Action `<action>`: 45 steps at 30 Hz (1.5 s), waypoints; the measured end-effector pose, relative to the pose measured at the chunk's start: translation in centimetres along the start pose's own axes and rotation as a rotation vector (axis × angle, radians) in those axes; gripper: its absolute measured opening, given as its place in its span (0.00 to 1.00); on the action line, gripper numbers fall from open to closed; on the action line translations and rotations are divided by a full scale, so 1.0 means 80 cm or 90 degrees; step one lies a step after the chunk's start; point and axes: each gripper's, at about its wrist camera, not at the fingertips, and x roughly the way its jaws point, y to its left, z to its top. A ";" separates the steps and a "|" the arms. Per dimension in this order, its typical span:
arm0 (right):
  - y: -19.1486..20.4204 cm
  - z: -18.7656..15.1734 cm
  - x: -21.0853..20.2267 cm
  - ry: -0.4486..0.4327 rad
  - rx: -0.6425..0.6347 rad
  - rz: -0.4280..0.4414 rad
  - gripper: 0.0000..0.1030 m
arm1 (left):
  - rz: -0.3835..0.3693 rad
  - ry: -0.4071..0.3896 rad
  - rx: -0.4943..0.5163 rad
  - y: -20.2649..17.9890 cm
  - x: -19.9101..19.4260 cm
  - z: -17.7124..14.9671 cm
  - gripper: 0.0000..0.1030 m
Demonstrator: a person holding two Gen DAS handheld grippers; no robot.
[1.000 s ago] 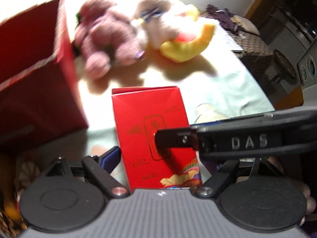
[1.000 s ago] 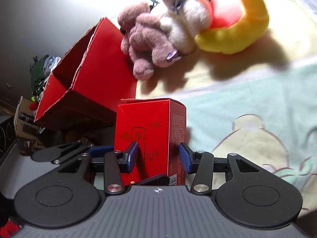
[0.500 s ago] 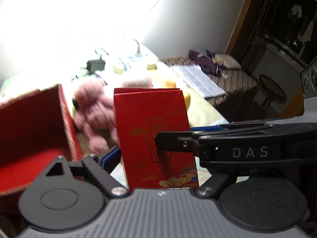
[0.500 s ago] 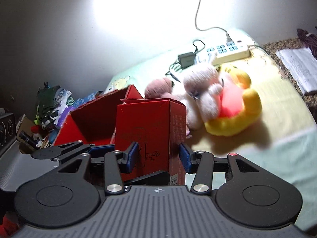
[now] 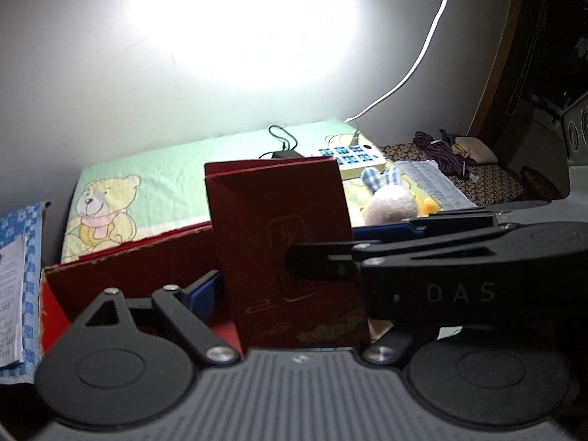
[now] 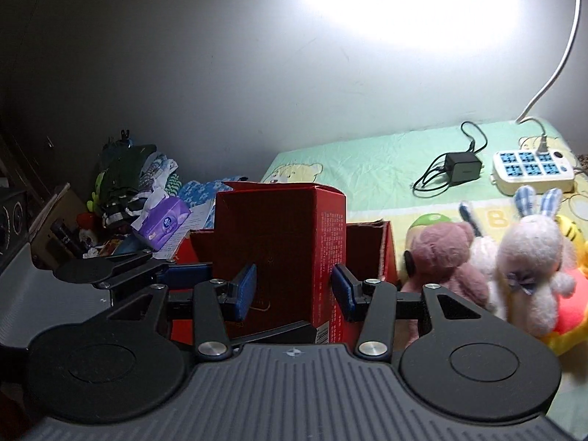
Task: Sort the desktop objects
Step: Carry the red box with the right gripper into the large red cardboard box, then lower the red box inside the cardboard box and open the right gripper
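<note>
left wrist view, my left gripper (image 5: 284, 294) pinching the small red carton (image 5: 286, 250) upright above the open red box (image 5: 128, 275), right wrist view, my right gripper (image 6: 294, 290) clamped on the same carton's sides, plush toys (image 6: 488, 264) by the box's right wall, power strip (image 6: 533, 169) at the surface's far right corner

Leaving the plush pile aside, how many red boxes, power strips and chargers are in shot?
Red boxes: 2, the small red box and the open red box
power strip: 1
charger: 1
Total: 4
</note>
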 end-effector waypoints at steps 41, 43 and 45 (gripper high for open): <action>-0.021 0.004 0.157 0.190 0.148 -0.025 0.57 | -0.078 0.351 -0.198 0.136 0.171 -0.034 0.84; -0.020 0.007 0.139 0.142 0.147 -0.032 0.54 | -0.074 0.351 -0.191 0.133 0.170 -0.032 0.84; -0.023 0.009 0.119 0.092 0.156 -0.021 0.54 | -0.071 0.349 -0.187 0.131 0.169 -0.028 0.84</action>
